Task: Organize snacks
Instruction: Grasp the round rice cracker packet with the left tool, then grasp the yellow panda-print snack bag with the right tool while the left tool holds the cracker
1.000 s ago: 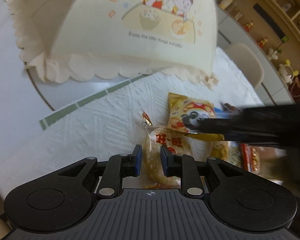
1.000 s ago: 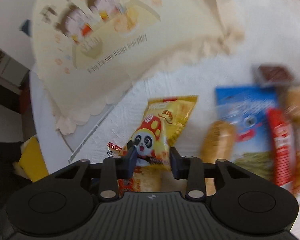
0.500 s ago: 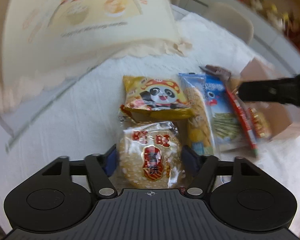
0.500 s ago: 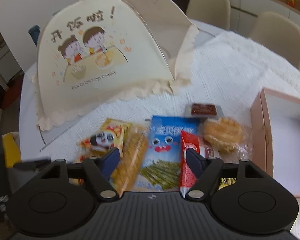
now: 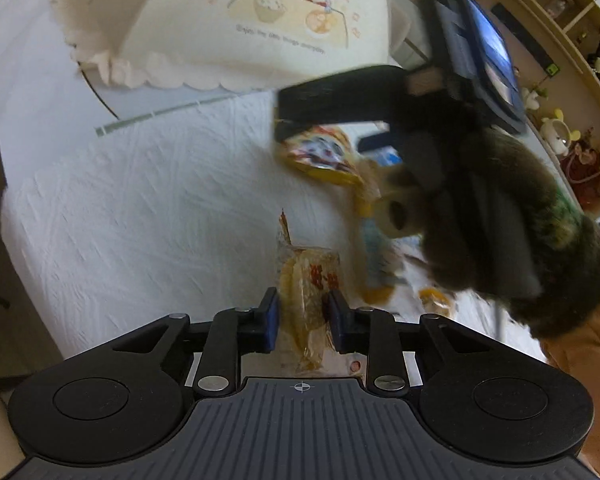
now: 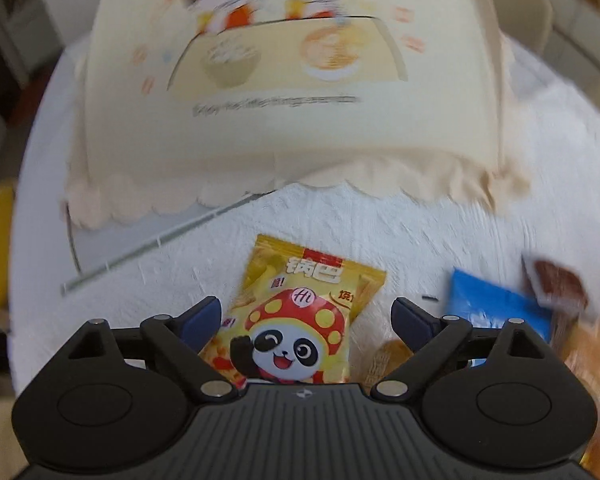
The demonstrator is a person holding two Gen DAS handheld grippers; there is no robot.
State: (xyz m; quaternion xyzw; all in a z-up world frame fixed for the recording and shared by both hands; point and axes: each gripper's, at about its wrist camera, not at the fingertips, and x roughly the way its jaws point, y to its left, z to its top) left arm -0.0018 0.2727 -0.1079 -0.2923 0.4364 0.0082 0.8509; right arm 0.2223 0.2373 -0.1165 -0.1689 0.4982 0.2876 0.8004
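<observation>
Two grippers you hold differ: your left gripper point(image 5: 299, 316) clenches the clear-wrapped round rice cracker point(image 5: 306, 280) near you, while your right gripper point(image 6: 306, 318) stands released around the yellow panda snack bag point(image 6: 296, 312) on the white-clothed worktop point(image 6: 380, 232).

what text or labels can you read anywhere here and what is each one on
"锅巴" in white on the yellow panda snack bag.
"Hi" on the panda's mushroom cap on that same bag.
"脆!" in small red print at the bag's left side.
English line under the cartoon on the cream food cover: starts "Enjoy the little things", the last word too blurred to read.
Red characters on the rice cracker pack between the left gripper fingers: too blurred.
Blue packet: print unreadable.
</observation>
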